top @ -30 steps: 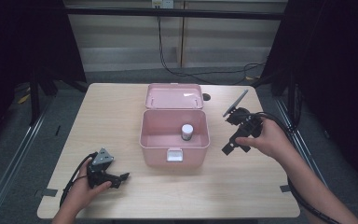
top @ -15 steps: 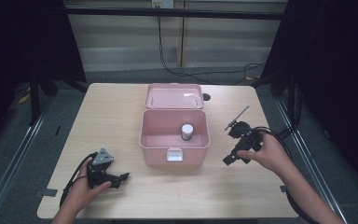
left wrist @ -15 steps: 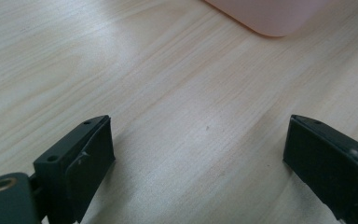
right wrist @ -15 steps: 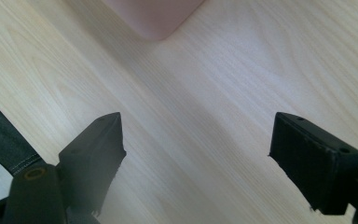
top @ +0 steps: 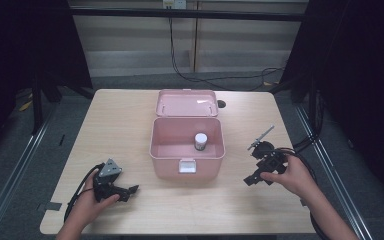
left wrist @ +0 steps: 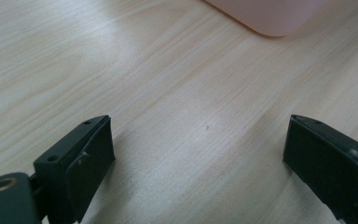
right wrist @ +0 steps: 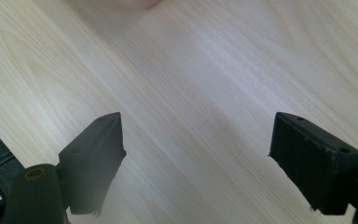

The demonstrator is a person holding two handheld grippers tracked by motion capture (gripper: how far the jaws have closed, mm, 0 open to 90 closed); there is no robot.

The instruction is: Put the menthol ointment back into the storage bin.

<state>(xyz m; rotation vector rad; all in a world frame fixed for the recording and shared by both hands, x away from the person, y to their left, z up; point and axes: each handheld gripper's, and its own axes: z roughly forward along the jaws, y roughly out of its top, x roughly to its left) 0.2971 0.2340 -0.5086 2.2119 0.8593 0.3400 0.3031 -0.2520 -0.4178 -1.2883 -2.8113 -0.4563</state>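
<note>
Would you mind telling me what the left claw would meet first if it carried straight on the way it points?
Probably the pink box: the left claw stands open over bare table, and the box's corner lies ahead, slightly off-centre, so it might only graze it.

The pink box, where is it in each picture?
High view: the pink box sits mid-table, lid open, a small jar inside.
Left gripper view: its rounded corner peeks in at the top right.
Right gripper view: a pink sliver at the top edge, probably the box.
Shared landmark: the light wooden table.
</note>
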